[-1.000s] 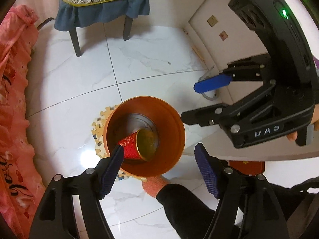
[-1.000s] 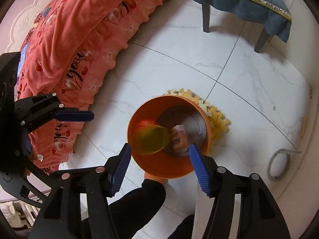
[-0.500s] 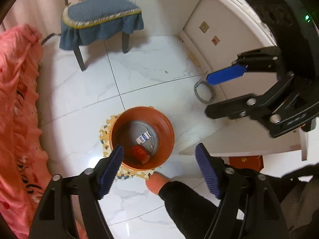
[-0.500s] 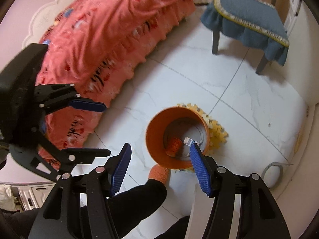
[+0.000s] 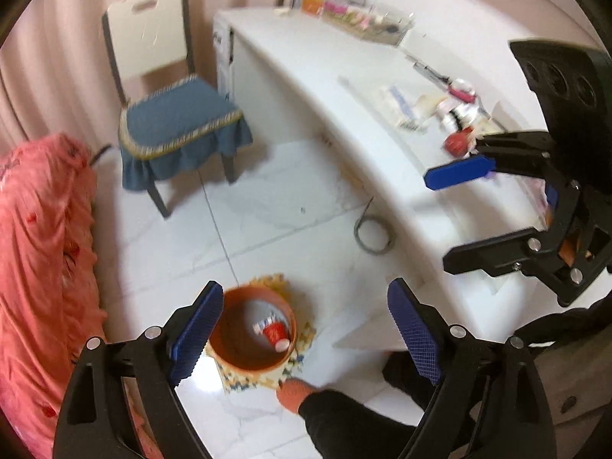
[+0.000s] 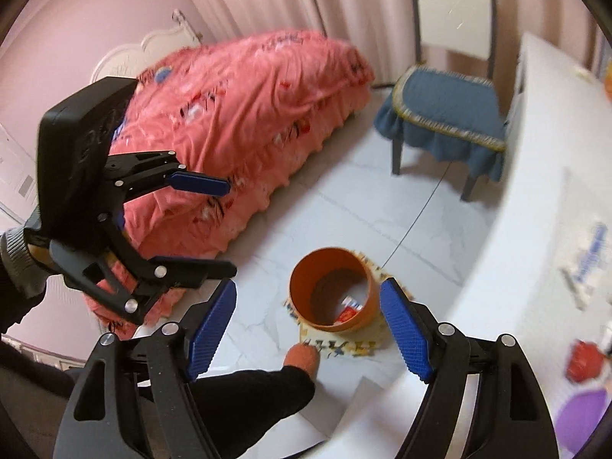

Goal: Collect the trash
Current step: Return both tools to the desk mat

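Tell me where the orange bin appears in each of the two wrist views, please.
Left wrist view: the orange bin stands low, left of centre, beside the left pad.
Right wrist view: the orange bin is low, near the centre, beside the right pad.
Shared landmark: the blue-cushioned chair.

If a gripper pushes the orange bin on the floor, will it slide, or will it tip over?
The orange bin looks like thin plastic holding only a red cup and a small wrapper, so it is probably light. It stands on a foam mat, which may resist sliding. It is fairly tall, so a high push might tip it.
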Tool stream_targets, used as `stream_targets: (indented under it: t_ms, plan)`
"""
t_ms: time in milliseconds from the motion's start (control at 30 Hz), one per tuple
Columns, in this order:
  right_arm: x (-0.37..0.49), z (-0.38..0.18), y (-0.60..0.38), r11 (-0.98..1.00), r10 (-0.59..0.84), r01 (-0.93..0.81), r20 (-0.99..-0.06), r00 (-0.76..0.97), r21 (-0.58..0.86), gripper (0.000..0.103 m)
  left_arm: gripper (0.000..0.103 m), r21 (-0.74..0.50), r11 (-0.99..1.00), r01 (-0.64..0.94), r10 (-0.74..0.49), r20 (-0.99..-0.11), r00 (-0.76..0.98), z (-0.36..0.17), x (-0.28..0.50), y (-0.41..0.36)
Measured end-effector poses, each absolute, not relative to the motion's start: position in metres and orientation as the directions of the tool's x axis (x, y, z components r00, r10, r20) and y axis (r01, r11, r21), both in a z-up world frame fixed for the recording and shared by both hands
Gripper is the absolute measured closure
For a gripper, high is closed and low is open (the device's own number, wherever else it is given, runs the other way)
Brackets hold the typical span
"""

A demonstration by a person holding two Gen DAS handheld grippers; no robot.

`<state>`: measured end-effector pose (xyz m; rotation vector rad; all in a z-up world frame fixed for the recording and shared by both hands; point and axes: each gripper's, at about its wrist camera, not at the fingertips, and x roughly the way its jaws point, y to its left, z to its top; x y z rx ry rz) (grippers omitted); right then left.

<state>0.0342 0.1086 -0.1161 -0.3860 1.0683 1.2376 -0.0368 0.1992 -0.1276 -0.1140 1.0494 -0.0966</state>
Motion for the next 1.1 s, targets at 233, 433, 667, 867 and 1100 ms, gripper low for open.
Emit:
stream_targets:
  t_ms: [233,433,667,867,1100]
  plan:
    - [0.036,-0.072,0.031,0.404,0.626,-0.877,-0.778,0.059,0.258,0.026,0.016,-0.106,0.988,0.114,-0.152,-0.808,0.569,-0.09,-0.018,0.15]
    - [0.041,-0.048,-0.026,0.481,0.654,-0.845,-0.738,0.167,0.235,0.026,0.015,-0.083,0.972,0.22,-0.202,-0.773,0.601,-0.067,0.0,0.105]
    - [0.059,-0.051,-0.103,0.622,0.613,-0.748,-0.738,0.282,0.231,0.026,0.012,-0.1,0.935,0.339,-0.294,-0.75,0.592,-0.061,0.027,0.052]
    - [0.082,-0.069,-0.147,0.719,0.557,-0.656,-0.756,0.344,0.232,0.026,0.012,-0.108,0.909,0.402,-0.333,-0.768,0.547,-0.072,0.052,0.021]
    - [0.113,-0.106,-0.165,0.762,0.516,-0.6,-0.788,0.336,0.243,0.026,0.012,-0.106,0.875,0.472,-0.365,-0.783,0.503,-0.083,0.073,0.004]
